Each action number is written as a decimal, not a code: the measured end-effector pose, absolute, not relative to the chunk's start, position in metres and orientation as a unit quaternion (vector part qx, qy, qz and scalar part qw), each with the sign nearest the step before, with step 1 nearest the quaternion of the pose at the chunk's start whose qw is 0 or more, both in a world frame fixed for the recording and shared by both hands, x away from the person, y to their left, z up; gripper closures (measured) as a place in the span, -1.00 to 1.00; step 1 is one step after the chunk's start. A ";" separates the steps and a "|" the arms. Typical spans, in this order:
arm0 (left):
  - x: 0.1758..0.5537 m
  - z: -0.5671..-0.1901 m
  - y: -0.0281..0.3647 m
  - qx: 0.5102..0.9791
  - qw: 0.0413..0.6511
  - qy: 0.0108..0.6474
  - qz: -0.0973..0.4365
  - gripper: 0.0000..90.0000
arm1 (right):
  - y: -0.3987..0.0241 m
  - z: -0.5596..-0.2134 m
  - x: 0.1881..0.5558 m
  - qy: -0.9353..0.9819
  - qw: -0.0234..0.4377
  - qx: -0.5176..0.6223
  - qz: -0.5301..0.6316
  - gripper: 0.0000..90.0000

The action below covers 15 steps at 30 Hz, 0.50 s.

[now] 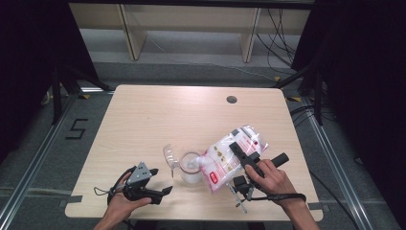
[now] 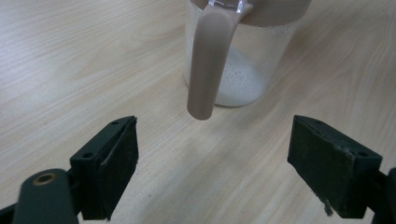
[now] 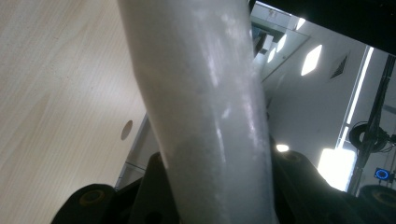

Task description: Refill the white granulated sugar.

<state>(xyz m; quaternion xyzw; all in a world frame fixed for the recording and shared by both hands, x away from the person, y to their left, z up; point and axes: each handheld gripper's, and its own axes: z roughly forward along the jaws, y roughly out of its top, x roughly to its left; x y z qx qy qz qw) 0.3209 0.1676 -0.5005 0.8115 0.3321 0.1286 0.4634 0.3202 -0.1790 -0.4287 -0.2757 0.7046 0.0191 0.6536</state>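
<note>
Right gripper [image 1: 245, 160] clamps tilted clear plastic bag of white grains [image 1: 230, 155] over clear lidded jug [image 1: 190, 167]; left gripper [image 1: 160, 184] released; spill likely if bag mouth drifts.

One table [image 1: 143, 120] carries the work. On it stands one clear jar [image 1: 190, 168], with one hinged lid [image 1: 170, 155] swung open and one beige handle [image 2: 208, 60] hanging ahead of the left gripper's jaws, midway between them. There is one plastic bag [image 1: 227, 155] of white grains, clamped between the right gripper's jaws. Two grippers are present: one left gripper [image 1: 155, 184] and one right gripper [image 1: 245, 158], each with two black jaws. One round hole [image 1: 231, 99] marks the tabletop.
</note>
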 end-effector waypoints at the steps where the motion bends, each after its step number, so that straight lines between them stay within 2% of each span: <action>1: 0.321 -0.500 0.168 0.811 0.463 0.332 0.129 -0.65 | -0.178 -0.427 0.320 0.701 0.655 -0.282 0.016 0.62; 15: 0.321 -0.500 0.168 0.812 0.461 0.334 0.127 -0.65 | -0.178 -0.426 0.320 0.696 0.658 -0.287 0.017 0.63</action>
